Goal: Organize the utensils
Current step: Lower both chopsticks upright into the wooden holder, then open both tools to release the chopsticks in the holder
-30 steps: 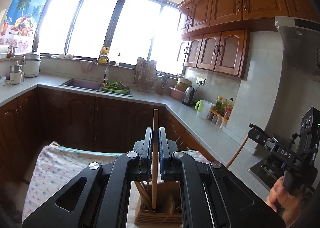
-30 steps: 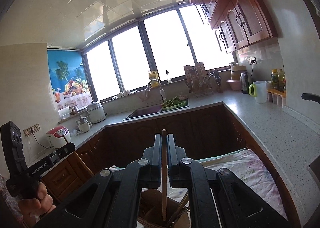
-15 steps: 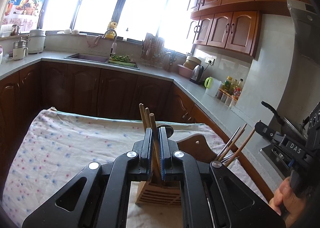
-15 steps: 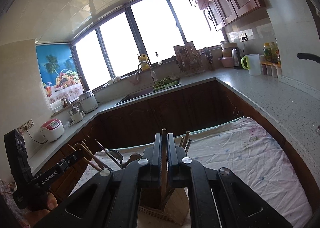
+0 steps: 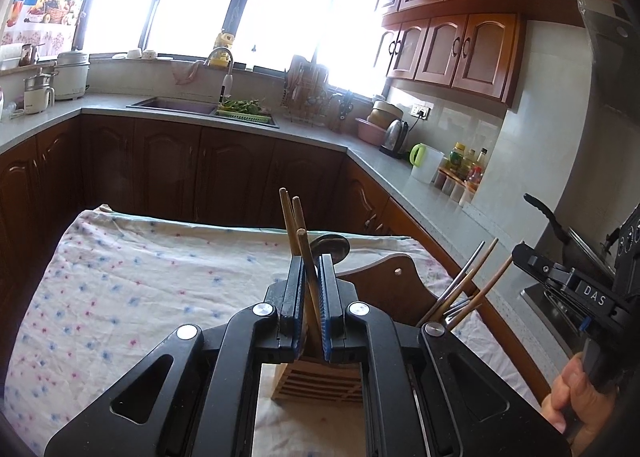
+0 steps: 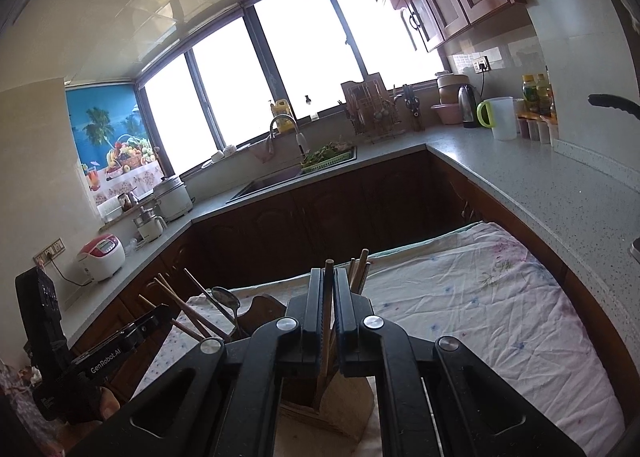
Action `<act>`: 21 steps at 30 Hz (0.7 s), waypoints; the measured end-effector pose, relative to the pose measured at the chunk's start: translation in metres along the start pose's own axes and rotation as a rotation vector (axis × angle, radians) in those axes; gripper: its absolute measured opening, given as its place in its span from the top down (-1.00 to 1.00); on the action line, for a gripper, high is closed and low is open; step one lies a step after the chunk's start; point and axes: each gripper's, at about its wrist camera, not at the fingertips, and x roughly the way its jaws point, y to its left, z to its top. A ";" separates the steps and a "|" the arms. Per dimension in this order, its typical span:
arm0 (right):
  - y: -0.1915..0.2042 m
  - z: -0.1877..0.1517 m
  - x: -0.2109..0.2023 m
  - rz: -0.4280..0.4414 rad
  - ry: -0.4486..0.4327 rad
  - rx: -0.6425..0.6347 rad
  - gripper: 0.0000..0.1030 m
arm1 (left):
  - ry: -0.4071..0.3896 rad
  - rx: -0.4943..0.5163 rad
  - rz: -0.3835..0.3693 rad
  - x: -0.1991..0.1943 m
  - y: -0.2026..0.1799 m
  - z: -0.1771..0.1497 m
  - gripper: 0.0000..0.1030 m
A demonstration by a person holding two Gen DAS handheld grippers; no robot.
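A kitchen with dark cabinets is being shown around the floral-clothed table (image 5: 132,289). On it the wooden utensil holder (image 5: 318,383) is standing. A chopstick (image 5: 310,277), nearly upright, is being clamped above the holder by the left hand-held gripper (image 5: 311,299); another chopstick (image 6: 327,313) by the right hand-held gripper (image 6: 328,311).

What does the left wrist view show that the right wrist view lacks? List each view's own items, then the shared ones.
Left wrist view only: the left gripper shut on a wooden chopstick, and a steel range hood at upper right.

Right wrist view only: the right gripper shut on its own chopstick, and a red and white rice cooker on the counter.

Both: the wooden utensil holder on the floral cloth, the sink, and the green-handled jug.
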 end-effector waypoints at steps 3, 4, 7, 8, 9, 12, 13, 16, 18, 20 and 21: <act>0.000 0.001 0.000 0.006 0.009 0.006 0.81 | 0.004 -0.018 -0.009 0.000 0.002 0.000 0.87; -0.001 0.001 -0.001 0.010 0.009 0.012 0.81 | 0.006 -0.024 -0.012 -0.001 0.003 0.000 0.81; -0.006 0.001 -0.006 0.010 -0.006 0.037 0.37 | 0.001 -0.042 0.001 -0.006 0.006 -0.001 0.21; -0.008 0.001 -0.008 0.012 -0.015 0.046 0.02 | -0.010 -0.049 0.001 -0.009 0.007 -0.002 0.17; -0.009 0.001 -0.011 0.012 -0.025 0.052 -0.25 | -0.014 -0.051 0.002 -0.012 0.007 -0.002 0.14; -0.011 -0.001 -0.017 0.008 -0.034 0.063 -0.52 | -0.025 -0.056 0.020 -0.021 0.009 -0.005 -0.21; -0.011 -0.003 -0.018 0.010 -0.034 0.067 -0.60 | -0.033 -0.055 0.027 -0.024 0.009 -0.006 -0.28; -0.011 -0.008 -0.022 0.014 -0.027 0.070 -0.77 | -0.037 -0.047 0.061 -0.033 0.009 -0.011 -0.58; -0.011 -0.013 -0.025 0.014 -0.021 0.072 -0.87 | -0.044 -0.041 0.076 -0.041 0.011 -0.015 -0.60; -0.009 -0.018 -0.029 0.024 -0.018 0.075 -0.91 | -0.045 -0.027 0.097 -0.049 0.010 -0.018 -0.67; -0.008 -0.021 -0.032 0.028 -0.018 0.075 -0.94 | -0.048 -0.021 0.106 -0.053 0.010 -0.020 -0.71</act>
